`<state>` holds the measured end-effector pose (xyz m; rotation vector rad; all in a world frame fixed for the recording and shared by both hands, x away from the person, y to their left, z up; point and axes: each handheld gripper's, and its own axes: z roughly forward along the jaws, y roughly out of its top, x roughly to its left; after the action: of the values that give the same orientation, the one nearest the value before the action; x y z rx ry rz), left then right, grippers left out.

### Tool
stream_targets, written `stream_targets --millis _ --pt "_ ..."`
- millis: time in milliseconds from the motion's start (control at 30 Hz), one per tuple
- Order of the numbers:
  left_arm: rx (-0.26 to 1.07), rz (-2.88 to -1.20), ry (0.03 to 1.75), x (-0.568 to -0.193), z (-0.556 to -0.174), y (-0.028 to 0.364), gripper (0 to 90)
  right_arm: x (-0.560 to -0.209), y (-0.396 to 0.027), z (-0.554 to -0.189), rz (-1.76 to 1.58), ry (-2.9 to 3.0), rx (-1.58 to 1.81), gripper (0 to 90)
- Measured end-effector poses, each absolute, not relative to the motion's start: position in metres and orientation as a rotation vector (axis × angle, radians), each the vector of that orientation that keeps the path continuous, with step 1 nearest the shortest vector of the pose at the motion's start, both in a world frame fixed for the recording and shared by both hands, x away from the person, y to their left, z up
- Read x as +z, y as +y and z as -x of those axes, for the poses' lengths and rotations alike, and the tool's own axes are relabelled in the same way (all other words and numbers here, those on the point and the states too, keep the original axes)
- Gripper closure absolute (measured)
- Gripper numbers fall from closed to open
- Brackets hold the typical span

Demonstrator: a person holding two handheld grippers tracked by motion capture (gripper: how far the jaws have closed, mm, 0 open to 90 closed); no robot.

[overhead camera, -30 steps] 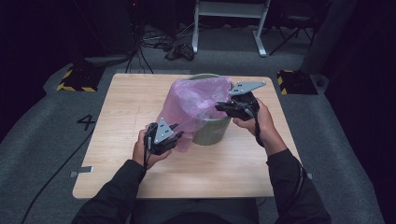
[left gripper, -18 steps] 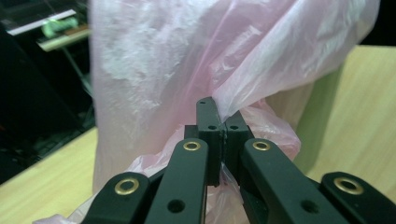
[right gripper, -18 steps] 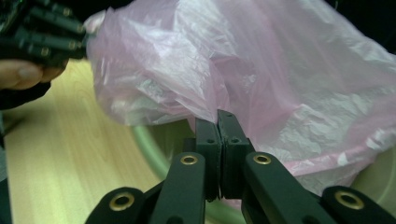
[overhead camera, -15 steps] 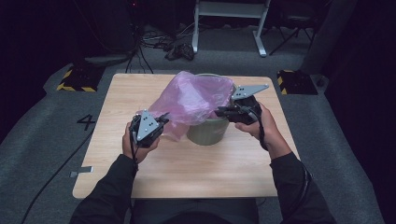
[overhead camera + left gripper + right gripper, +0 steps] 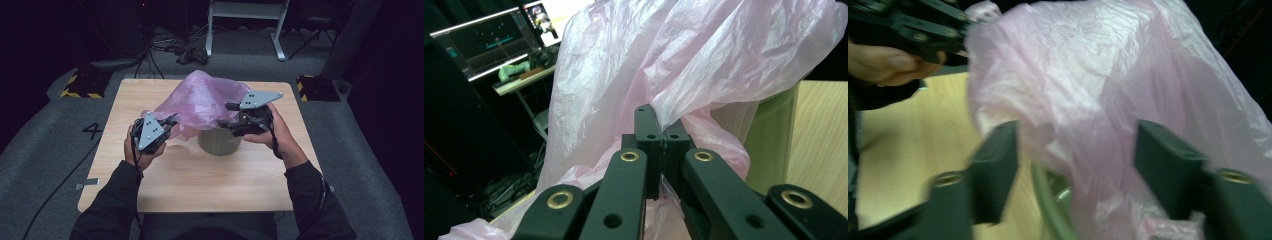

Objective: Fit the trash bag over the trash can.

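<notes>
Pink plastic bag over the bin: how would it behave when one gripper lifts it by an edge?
Likely floppy: the pink bag drapes in crinkled folds over the green bin. Probably very light, since the left gripper holds up a whole edge by one pinched fold. Thin film might slip or tear.

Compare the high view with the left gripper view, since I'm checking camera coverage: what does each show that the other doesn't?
High view alone: the right hand-held gripper, jaws just opening at the bin's rim, and the whole wooden table. Left gripper view alone: the left hand-held gripper pinched shut on the bag's film, and lit monitors. Both: the pink bag over the green bin.
</notes>
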<state>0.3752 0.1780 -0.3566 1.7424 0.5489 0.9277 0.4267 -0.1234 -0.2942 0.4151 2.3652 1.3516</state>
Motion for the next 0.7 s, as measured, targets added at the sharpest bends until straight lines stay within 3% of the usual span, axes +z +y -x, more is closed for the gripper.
stream_targets --millis 67,167,300,500,600,700 --pt "0.931 -1.732 0.545 -0.354 -0.375 0.178 89.6 -0.295 -0.116 -0.431 -0.437 2.375 1.321 65.2" --pt "0.939 -1.715 0.533 -0.346 -0.374 0.176 89.7 -0.297 -0.11 -0.437 -0.488 2.391 1.313 85.1" --pt "0.948 -1.696 0.505 -0.333 -0.373 0.172 89.7 -0.302 -0.104 -0.439 -0.485 2.461 1.314 90.0" --pt "0.964 -1.713 0.451 -0.32 -0.375 0.155 89.7 -0.309 -0.102 -0.44 -0.505 2.545 1.32 89.0" --pt "0.956 -1.736 0.434 -0.32 -0.379 0.147 89.6 -0.311 -0.104 -0.441 -0.53 2.52 1.307 72.6" --pt "0.95 -1.757 0.422 -0.321 -0.382 0.141 89.7 -0.312 -0.109 -0.437 -0.504 2.472 1.282 48.7"
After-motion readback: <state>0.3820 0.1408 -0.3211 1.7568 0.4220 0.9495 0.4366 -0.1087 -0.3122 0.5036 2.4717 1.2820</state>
